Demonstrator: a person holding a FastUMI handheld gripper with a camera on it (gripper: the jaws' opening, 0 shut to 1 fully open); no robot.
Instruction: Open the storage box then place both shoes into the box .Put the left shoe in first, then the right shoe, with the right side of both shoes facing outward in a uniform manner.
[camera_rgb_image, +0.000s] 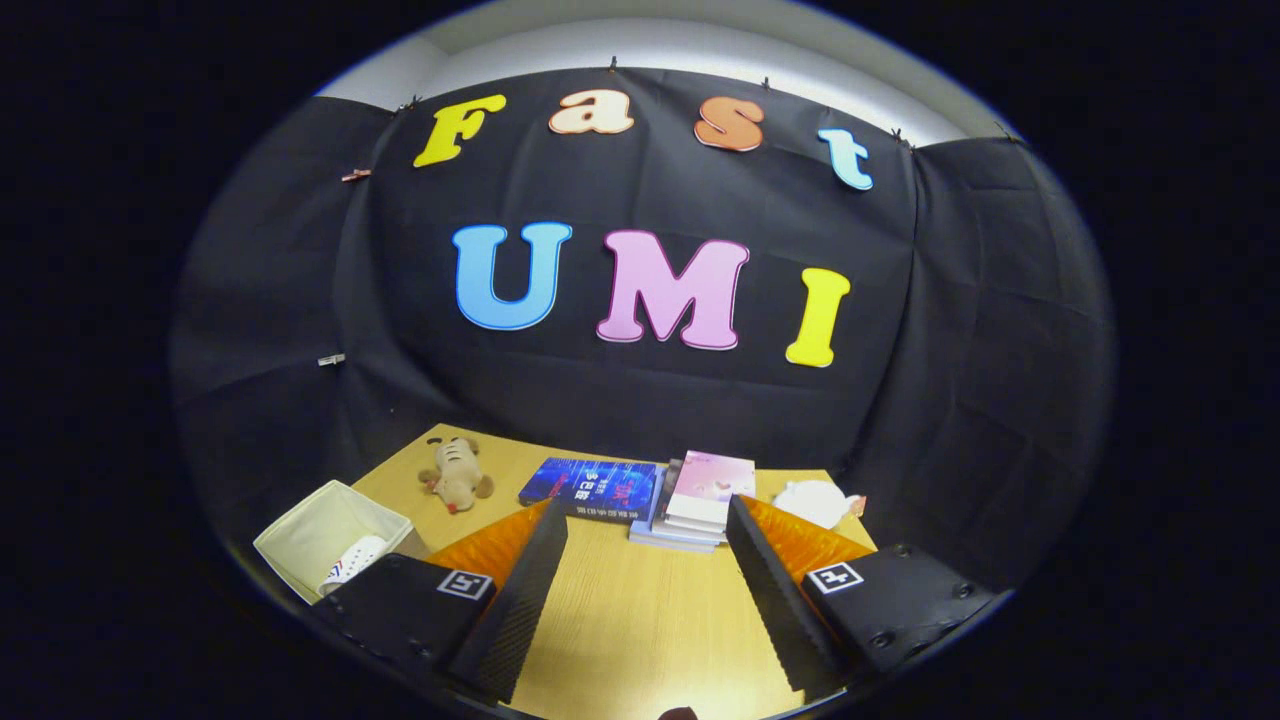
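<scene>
Gripper (645, 560) being held wide open above smooth wooden table (640, 620), nothing being gripped.
White shoe (352, 562) is being held in rectangular cream fabric storage box (300, 525), left of ribbed fingers (520, 590); stacked books (695, 500) beyond.

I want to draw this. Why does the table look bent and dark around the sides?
Gripper view: the fisheye lens curves the wooden table; light fades outward, so the storage box looks dim. The open gripper and blue book appear sharp.

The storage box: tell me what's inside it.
The open storage box left of the open gripper holds one white shoe. The gripper's body covers the box's near corner, so a second shoe cannot be confirmed.
</scene>
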